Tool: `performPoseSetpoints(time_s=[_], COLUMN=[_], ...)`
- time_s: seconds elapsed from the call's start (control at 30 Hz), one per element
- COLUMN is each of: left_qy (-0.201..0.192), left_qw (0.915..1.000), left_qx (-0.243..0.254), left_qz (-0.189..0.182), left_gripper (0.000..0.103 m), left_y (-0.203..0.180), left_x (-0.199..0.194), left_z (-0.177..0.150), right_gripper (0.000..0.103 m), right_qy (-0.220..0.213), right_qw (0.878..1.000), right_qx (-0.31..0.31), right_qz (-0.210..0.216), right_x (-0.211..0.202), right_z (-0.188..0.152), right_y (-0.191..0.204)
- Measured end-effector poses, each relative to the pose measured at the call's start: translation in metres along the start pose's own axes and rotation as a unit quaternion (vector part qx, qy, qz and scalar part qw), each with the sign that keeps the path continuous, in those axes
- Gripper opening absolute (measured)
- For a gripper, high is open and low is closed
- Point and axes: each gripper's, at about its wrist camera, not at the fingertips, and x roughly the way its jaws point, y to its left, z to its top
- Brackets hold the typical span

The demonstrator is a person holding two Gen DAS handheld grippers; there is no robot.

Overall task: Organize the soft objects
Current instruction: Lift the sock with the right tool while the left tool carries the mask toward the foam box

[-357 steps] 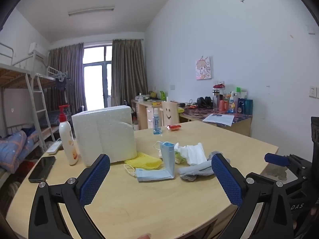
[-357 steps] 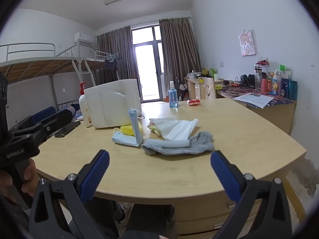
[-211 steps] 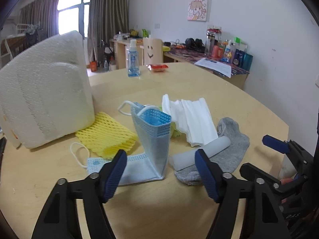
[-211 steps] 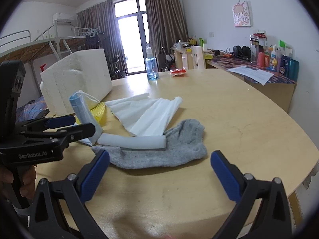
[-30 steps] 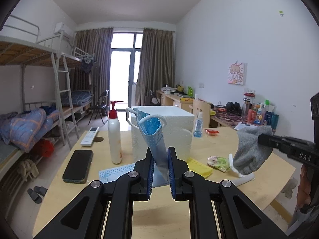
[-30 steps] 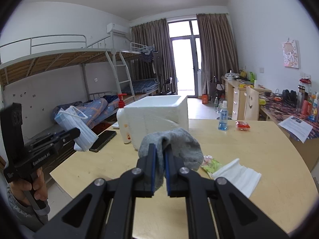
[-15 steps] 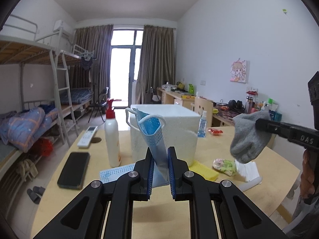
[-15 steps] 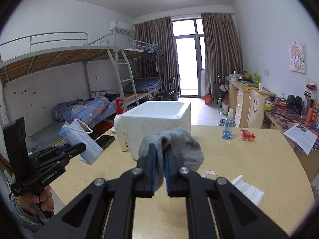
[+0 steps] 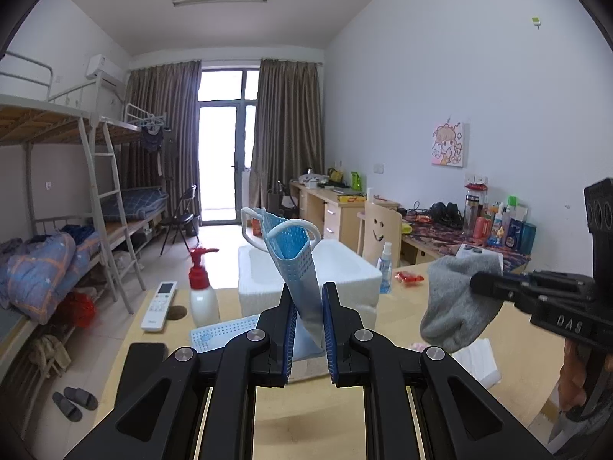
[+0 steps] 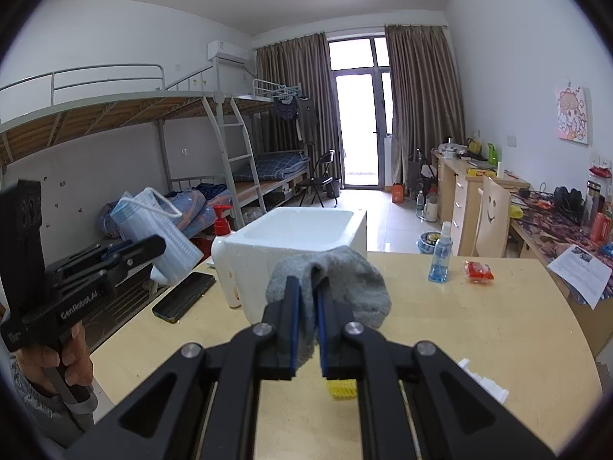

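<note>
The left gripper (image 9: 308, 329) is clamped on a stack of blue face masks (image 9: 293, 264), which stands up from between its jaws with the white ear loops at the top, lifted above the table (image 9: 306, 414). The right gripper (image 10: 305, 322) is closed on a grey sock (image 10: 345, 283), the fabric bunched over and hanging around its blue pads, also held in the air.

Beyond both lies the white foam box (image 10: 302, 249), open at the top, its rim bare and its hollow facing up. In the right wrist view the sock hangs just in front of the box's near wall; in the left wrist view the masks overlap the box's near rim.

Left of the box stand a red-capped pump bottle (image 9: 201, 291), a remote control (image 9: 159, 306) and a dark phone (image 10: 184, 296) near the table's left edge. To the right sit a blue spray bottle (image 10: 440, 258) and a red packet (image 10: 479, 271), well apart from the box. A white folded cloth (image 9: 479, 360) and a yellow foam net (image 10: 342, 389) lie on the near tabletop.
</note>
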Motion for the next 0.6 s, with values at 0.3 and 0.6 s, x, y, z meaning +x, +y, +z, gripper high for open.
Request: performPoseSetpoints(time_s=[0.3, 0.6], left_qy=[0.007, 0.018], left_qw=[0.9999, 0.9997], left_qx=[0.0, -0.003], left_qz=[-0.008, -0.016], left_gripper=[0.015, 0.015], left_y=[0.002, 0.007], left_x=[0.019, 0.039], left_z=[0.018, 0.03], right_gripper=[0.011, 0.011], right_qy=[0.0, 0.007], right_qw=[1.0, 1.0], right_qx=[-0.013, -0.024], right_qz=[-0.003, -0.003], right_x=[0.015, 0.033], right_z=[0.022, 0.043], right_y=[0.003, 0.001])
